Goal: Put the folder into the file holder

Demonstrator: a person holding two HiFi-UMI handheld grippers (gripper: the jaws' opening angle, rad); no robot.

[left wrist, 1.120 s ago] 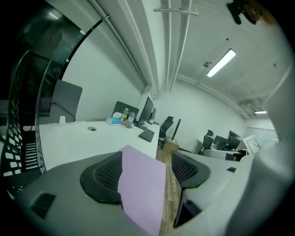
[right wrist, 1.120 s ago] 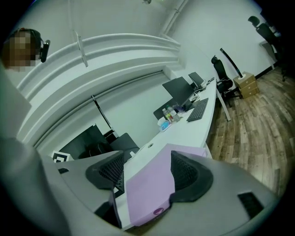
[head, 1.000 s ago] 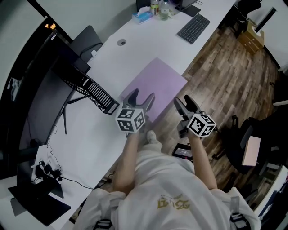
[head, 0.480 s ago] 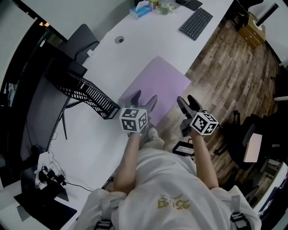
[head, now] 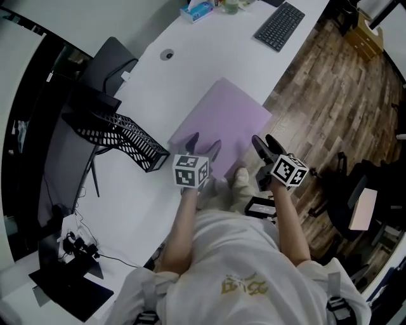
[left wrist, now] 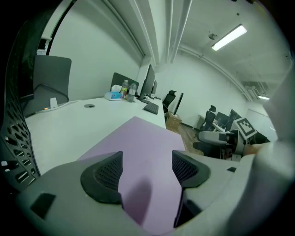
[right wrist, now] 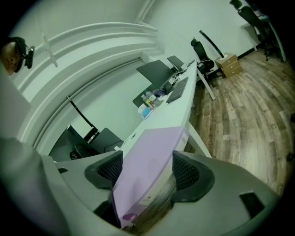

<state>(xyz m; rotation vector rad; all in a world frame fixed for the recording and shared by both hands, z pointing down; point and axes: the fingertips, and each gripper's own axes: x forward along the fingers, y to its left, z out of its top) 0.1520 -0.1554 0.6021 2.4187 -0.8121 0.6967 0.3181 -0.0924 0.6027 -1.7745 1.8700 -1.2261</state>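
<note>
A flat purple folder (head: 223, 122) lies on the white desk (head: 190, 63), reaching its near edge. To its left stands a black mesh file holder (head: 120, 136), also seen at the left edge of the left gripper view (left wrist: 13, 143). My left gripper (head: 202, 143) hovers open just above the folder's near end (left wrist: 138, 143), with nothing held between the pads. The right gripper (head: 266, 147) hangs off the desk's edge beside the folder's near right corner. Its jaws stand wide, and the folder's edge (right wrist: 147, 156) shows between them untouched.
A keyboard (head: 281, 25), a tissue box (head: 196, 11) and bottles sit at the desk's far end. A dark monitor (head: 51, 127) rises behind the file holder. Wooden floor (head: 330, 95) and an office chair (head: 355, 197) lie to the right.
Both grippers have stayed at the folder's near end with only a slight drift. The head view has shifted and a shoe now shows below the desk's edge.
</note>
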